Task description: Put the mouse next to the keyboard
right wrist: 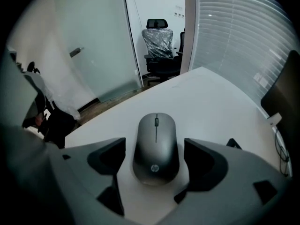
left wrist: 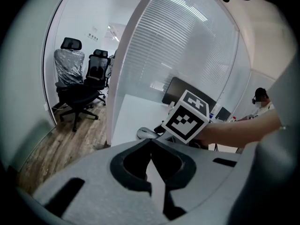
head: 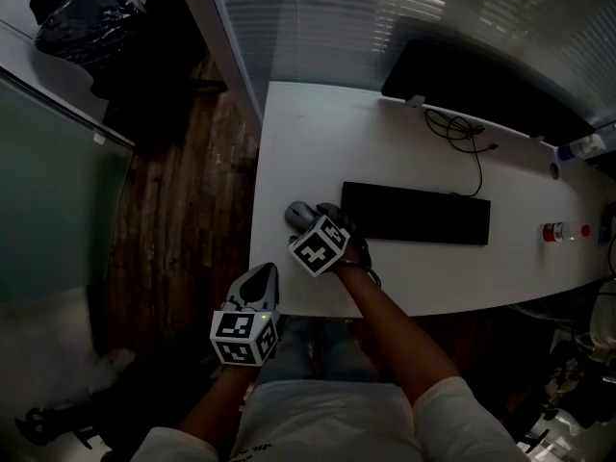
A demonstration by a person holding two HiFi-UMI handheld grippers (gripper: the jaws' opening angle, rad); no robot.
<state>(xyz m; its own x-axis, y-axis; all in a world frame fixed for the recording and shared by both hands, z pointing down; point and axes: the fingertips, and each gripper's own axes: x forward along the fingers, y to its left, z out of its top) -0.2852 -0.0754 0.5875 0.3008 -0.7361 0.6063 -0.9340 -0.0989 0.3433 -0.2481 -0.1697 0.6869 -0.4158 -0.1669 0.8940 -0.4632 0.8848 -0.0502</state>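
Flooring [head: 183,219] of dark wood planks is seen beside a white desk [head: 318,142], which is set against a glass partition with slatted blinds [head: 385,8] behind it. A dark monitor [head: 481,89] is stood at the desk's far edge, with a thin black cable [head: 462,133] looped on the surface in front of it. A black keyboard [head: 416,212] is laid flat further forward. The grey mouse [head: 299,214] is found on the desktop near the keyboard's left end, close to the desk's front corner. The right gripper [right wrist: 155,159] is lowered over it with jaws spread wide, one on either side, and no pad is pressed against it. The left gripper [left wrist: 151,149] is held off the desk's front edge, jaws pressed together with nothing between them. Black office chairs [left wrist: 79,90] are parked beyond the partition, one wrapped in plastic.
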